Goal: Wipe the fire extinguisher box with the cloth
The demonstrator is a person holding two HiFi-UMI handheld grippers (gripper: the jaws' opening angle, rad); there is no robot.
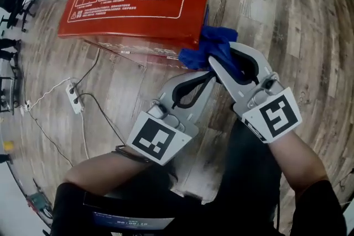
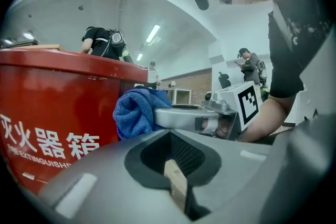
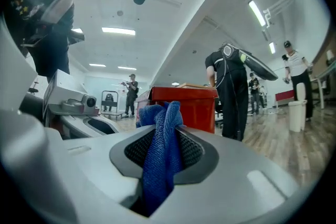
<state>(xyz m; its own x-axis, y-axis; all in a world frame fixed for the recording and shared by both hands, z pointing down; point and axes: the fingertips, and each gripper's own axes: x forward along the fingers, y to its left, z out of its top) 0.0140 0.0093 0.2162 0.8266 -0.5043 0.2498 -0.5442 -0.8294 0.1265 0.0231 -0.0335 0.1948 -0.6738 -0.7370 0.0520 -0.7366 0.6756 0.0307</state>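
Note:
The red fire extinguisher box (image 1: 133,0) stands on the wooden floor, its lid printed with white instructions. A blue cloth (image 1: 213,47) is bunched at the box's near right corner. My right gripper (image 1: 220,61) is shut on the cloth; in the right gripper view the cloth (image 3: 160,160) hangs between the jaws, with the box (image 3: 184,105) just beyond. My left gripper (image 1: 209,77) is shut and holds nothing, its tip just below the right one. The left gripper view shows the box front (image 2: 52,118), the cloth (image 2: 137,112) and the right gripper (image 2: 197,117) ahead.
A white power strip (image 1: 73,98) with cables lies on the floor left of me. Chairs and desk legs stand at the far left. A person in black (image 3: 231,92) stands behind the box, others further back, and a white bin (image 3: 296,113) is at the right.

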